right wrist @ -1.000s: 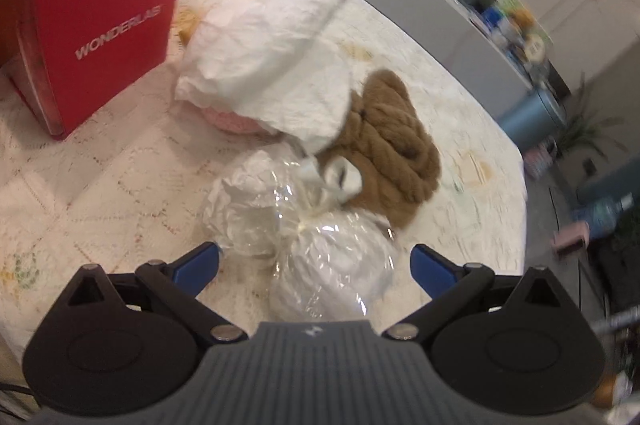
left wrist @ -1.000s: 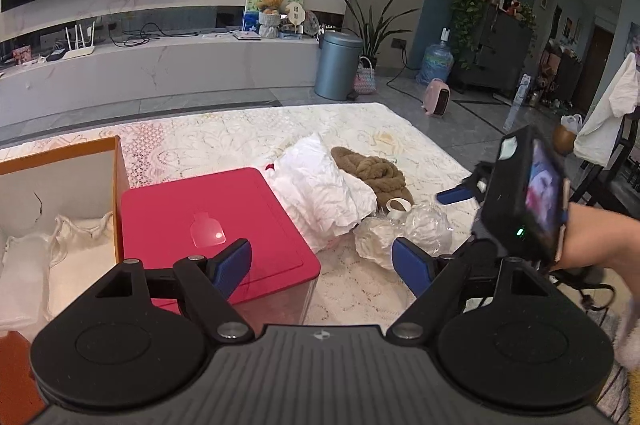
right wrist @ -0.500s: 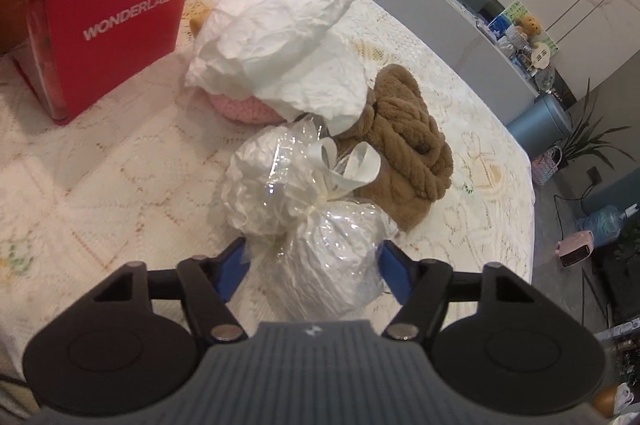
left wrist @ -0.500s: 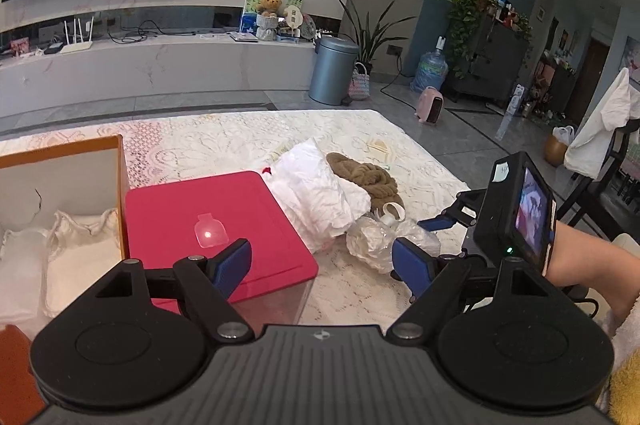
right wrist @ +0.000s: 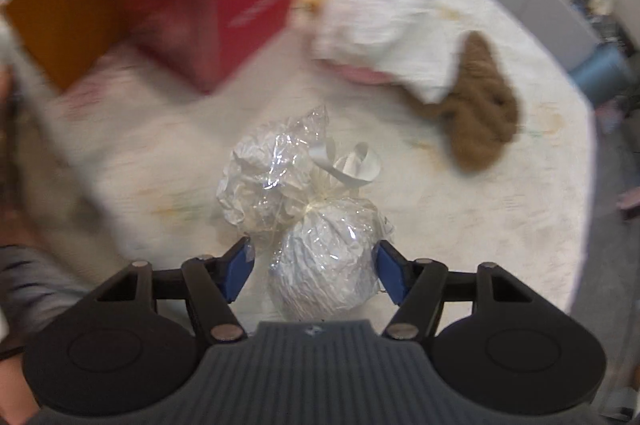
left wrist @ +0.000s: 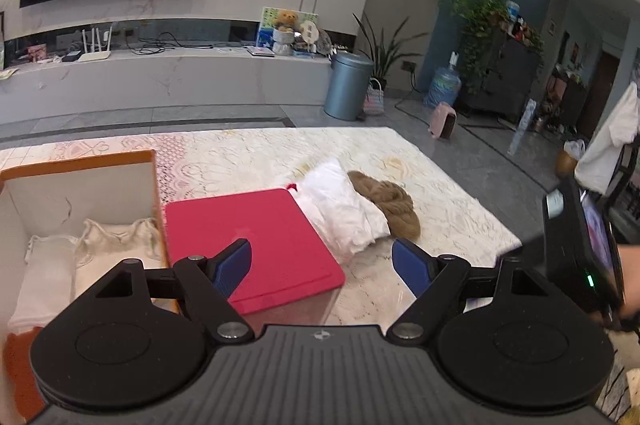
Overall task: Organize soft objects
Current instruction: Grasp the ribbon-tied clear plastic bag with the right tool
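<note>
Left wrist view: left gripper (left wrist: 321, 267) with blue pads spread wide, nothing between them, hanging over the near corner of the red box (left wrist: 256, 241). Orange-rimmed open box (left wrist: 80, 165) just left of it, touching; white folded cloth (left wrist: 60, 265) lies inside. White crumpled cloth (left wrist: 344, 213) sits against the red box's far right corner on the lace tablecloth (left wrist: 440, 217), brown knitted piece (left wrist: 388, 201) just behind it, touching. Right gripper's body and screen at the right edge, its fingers not visible here.

Right wrist view: right gripper (right wrist: 314, 269) points steeply down, blue pads clamped on either side of the plastic-wrapped white bundle (right wrist: 324, 265), held above the tablecloth. Its tied neck and ribbon (right wrist: 352, 165) stick out forward. Background blurred: red box upper left, white cloth and brown knit upper right, well apart from the bundle.
</note>
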Tool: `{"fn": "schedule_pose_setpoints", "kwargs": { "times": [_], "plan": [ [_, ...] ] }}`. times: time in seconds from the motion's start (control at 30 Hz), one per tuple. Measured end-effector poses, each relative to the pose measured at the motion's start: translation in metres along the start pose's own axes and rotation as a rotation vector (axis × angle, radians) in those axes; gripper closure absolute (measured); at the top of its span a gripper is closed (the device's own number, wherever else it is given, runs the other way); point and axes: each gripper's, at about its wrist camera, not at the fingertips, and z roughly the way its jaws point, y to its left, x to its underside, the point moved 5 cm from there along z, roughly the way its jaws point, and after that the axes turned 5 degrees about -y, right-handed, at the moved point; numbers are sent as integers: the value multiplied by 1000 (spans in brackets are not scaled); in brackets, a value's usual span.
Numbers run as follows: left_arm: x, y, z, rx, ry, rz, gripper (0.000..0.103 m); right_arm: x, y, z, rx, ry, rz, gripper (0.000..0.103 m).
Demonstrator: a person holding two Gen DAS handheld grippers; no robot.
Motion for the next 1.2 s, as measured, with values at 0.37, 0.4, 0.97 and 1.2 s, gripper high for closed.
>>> {"fn": "schedule_pose_setpoints", "kwargs": {
  "times": [0.37, 0.4, 0.97, 1.2],
  "plan": [
    [-3, 9, -5, -25, -17, 16, 9, -14, 20, 27, -27, 21, -44, 16],
    [-4, 9, -5, -26, -19, 21, 9, -15, 18, 29, -28, 22, -35, 14],
    [1, 8, -7, -58, 19, 34, 9, -3, -9, -23, 17, -171, 271, 46],
    [-9, -10, -16, -63, 7, 68, 9, 14, -14, -49, 5, -232, 312, 46]
  ]
}}
